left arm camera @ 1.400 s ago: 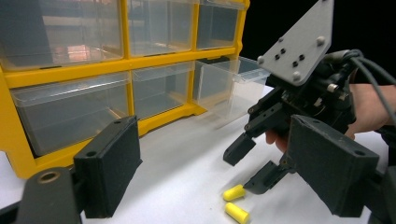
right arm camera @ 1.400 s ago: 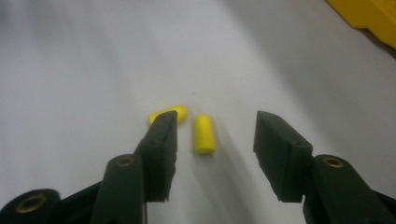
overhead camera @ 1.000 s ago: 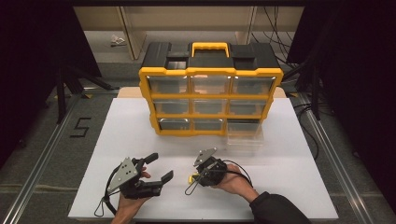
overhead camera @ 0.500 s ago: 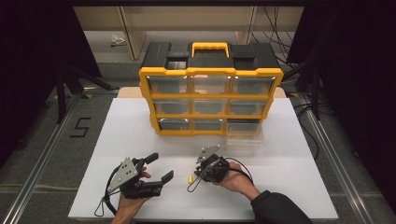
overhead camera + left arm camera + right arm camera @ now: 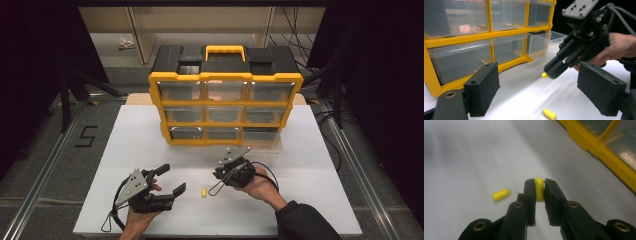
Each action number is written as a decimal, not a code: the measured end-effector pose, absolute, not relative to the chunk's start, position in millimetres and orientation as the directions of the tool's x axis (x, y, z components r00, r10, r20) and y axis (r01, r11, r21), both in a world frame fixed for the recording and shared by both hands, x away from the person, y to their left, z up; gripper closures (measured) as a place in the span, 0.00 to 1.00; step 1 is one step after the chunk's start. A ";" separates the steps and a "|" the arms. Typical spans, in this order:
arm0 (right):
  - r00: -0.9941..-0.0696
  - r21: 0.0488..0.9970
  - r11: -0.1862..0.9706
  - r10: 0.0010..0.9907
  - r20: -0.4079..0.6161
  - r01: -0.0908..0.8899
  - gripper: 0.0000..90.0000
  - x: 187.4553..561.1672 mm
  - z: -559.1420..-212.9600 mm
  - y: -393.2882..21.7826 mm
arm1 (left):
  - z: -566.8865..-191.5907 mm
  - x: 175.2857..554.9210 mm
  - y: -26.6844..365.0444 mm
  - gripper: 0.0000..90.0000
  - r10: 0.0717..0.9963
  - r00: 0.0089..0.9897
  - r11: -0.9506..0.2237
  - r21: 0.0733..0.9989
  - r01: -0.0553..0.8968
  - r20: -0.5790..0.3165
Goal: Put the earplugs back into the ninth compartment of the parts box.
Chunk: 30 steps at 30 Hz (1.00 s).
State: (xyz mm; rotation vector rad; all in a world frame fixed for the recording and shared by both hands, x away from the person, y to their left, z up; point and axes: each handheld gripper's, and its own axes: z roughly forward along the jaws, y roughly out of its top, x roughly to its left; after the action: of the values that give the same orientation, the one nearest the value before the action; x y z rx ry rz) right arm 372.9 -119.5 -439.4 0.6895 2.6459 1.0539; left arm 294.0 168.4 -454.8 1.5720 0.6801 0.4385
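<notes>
Nearby, floor marking "5" [image 5: 86, 136].

The desk [image 5: 125, 150] is white and flat. A big yellow box of clear drawers [image 5: 225, 105] stands at its far side. One small yellow earplug [image 5: 203, 192] lies on it, near the front.

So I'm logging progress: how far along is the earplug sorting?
Done: one clear drawer of the yellow organizer already stands pulled out. In hand: the right gripper pinches one yellow earplug. Left: placing it, likely in that drawer, then the second earplug on the table; the left gripper waits open.
</notes>
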 end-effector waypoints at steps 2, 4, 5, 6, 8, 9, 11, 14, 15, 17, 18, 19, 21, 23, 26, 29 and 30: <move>-0.865 0.702 0.623 0.501 -0.020 0.345 0.89 373.5 -434.9 -122.9 | -454.8 293.9 168.4 0.19 0.652 0.750 -0.020 0.986 0.165 -0.113; -0.859 0.714 0.609 0.512 -0.020 0.346 0.89 374.2 -429.7 -126.6 | -454.8 294.0 168.4 0.19 0.652 0.749 -0.019 0.986 0.166 -0.113; -0.859 0.714 0.609 0.512 -0.020 0.346 0.89 374.2 -429.7 -126.6 | -454.8 294.0 168.4 0.19 0.652 0.749 -0.019 0.986 0.166 -0.113; -0.855 0.727 0.594 0.519 -0.020 0.344 0.89 375.0 -424.0 -131.0 | -454.8 294.0 168.4 0.19 0.652 0.749 -0.019 0.986 0.166 -0.113; -0.849 0.742 0.577 0.527 -0.020 0.341 0.89 375.7 -418.0 -136.0 | -454.8 294.0 168.3 0.19 0.652 0.749 -0.019 0.986 0.166 -0.113; -0.847 0.750 0.568 0.531 -0.019 0.340 0.89 376.2 -415.1 -138.5 | -454.8 294.0 168.3 0.19 0.652 0.749 -0.019 0.986 0.166 -0.113; -0.840 0.764 0.549 0.542 -0.017 0.339 0.89 376.8 -409.4 -143.8 | -454.7 293.9 168.3 0.19 0.652 0.749 -0.019 0.986 0.165 -0.113; -0.829 0.785 0.520 0.559 -0.014 0.337 0.89 378.3 -401.5 -151.9 | -454.7 294.0 168.2 0.19 0.652 0.749 -0.020 0.986 0.165 -0.113; -0.829 0.785 0.520 0.559 -0.014 0.337 0.89 378.3 -401.5 -151.9 | -454.7 294.0 168.2 0.19 0.652 0.750 -0.020 0.986 0.165 -0.112; -0.821 0.795 0.503 0.570 -0.010 0.339 0.89 379.2 -397.3 -156.9 | -454.7 294.0 168.1 0.19 0.652 0.750 -0.021 0.986 0.165 -0.111; -0.815 0.803 0.489 0.579 -0.007 0.341 0.89 380.0 -393.7 -161.3 | -454.7 294.0 168.0 0.19 0.653 0.750 -0.023 0.986 0.165 -0.110; -0.812 0.807 0.483 0.583 -0.006 0.341 0.89 380.4 -392.1 -163.4 | -454.7 294.0 168.0 0.19 0.653 0.750 -0.023 0.986 0.165 -0.110; -0.807 0.813 0.472 0.591 -0.006 0.340 0.89 381.3 -389.1 -167.6 | -454.6 293.9 168.2 0.19 0.652 0.750 -0.020 0.986 0.164 -0.112; -0.800 0.820 0.460 0.600 -0.004 0.341 0.89 382.3 -386.3 -172.3 | -454.6 293.9 168.3 0.19 0.653 0.749 -0.020 0.986 0.164 -0.112; -0.792 0.826 0.446 0.611 -0.001 0.344 0.89 383.5 -383.5 -177.3 | -454.6 293.8 168.0 0.19 0.653 0.749 -0.021 0.986 0.164 -0.111; -0.784 0.832 0.433 0.621 0.002 0.345 0.89 384.5 -380.9 -182.1 | -454.6 293.9 168.1 0.19 0.653 0.750 -0.021 0.986 0.164 -0.111; -0.781 0.834 0.430 0.624 0.002 0.345 0.89 384.8 -380.3 -183.2 | -454.6 293.9 168.1 0.19 0.653 0.749 -0.021 0.986 0.164 -0.111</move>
State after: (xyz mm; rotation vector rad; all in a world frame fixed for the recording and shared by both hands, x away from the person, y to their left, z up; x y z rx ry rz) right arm 384.8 -183.2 -380.3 0.8351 2.3803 1.2803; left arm 293.9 168.1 -454.6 1.5726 0.6787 0.4416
